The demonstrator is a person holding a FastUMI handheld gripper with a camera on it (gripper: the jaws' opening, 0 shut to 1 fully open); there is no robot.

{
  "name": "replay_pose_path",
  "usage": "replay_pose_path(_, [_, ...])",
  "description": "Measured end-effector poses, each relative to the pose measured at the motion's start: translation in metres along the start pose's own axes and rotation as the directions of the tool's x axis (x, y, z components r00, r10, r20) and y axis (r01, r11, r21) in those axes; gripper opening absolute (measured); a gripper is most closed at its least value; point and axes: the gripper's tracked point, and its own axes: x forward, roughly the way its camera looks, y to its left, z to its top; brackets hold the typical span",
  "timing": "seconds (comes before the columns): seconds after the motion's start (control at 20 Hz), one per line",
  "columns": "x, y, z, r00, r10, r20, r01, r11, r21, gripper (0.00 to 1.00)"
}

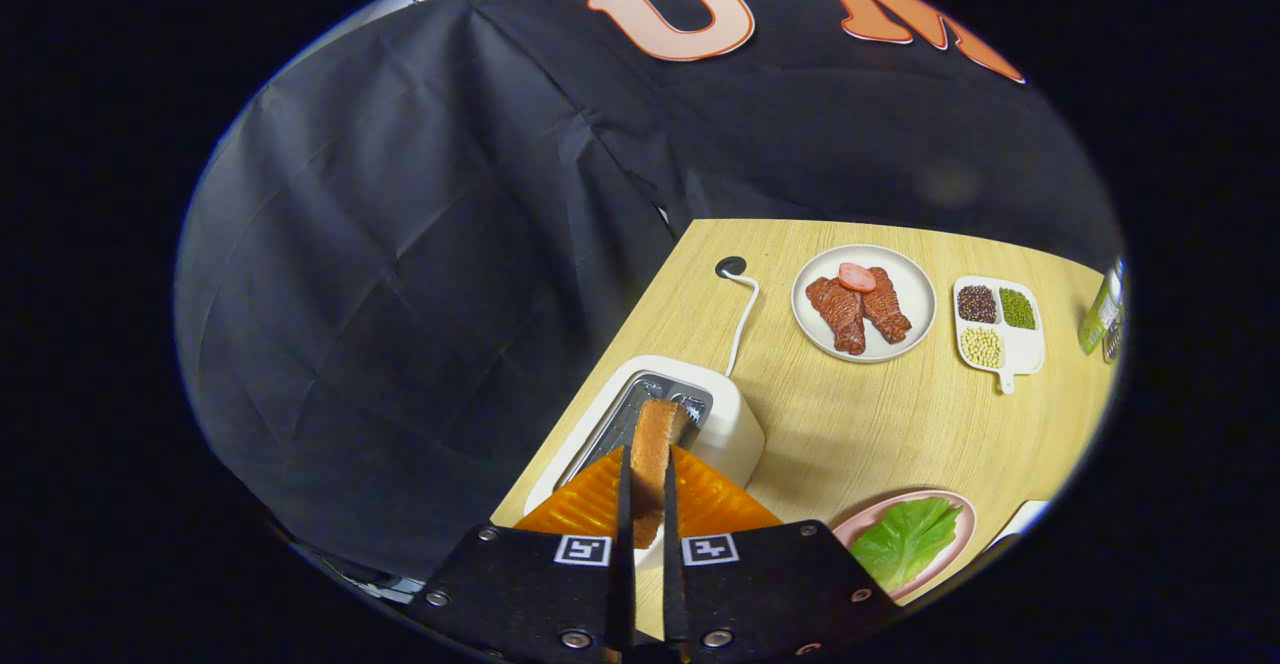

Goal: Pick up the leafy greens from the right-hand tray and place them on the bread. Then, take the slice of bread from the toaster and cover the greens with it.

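Gripping: the gripper (648,489), low centre of the gripper view, has both orange fingers (590,502) pressed on the bread slice (653,454).
Bread slice: upright, above the toaster (700,422) slot.
Leafy greens (905,539): lower right, on a pink tray (955,544).
Meat plate (863,302): upper right on the tabletop (860,424).

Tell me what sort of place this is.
Likely a mock kitchen counter in a recording booth: a white toaster on a wooden table, a plate of meat and black cloth walls. The claw is shut on a bread slice.
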Motion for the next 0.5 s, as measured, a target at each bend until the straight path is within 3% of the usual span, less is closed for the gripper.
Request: replay_pose_path(0.5, [-0.053,-0.038,-0.016,0.992,0.074,0.103,-0.082,0.994,0.069,0.11])
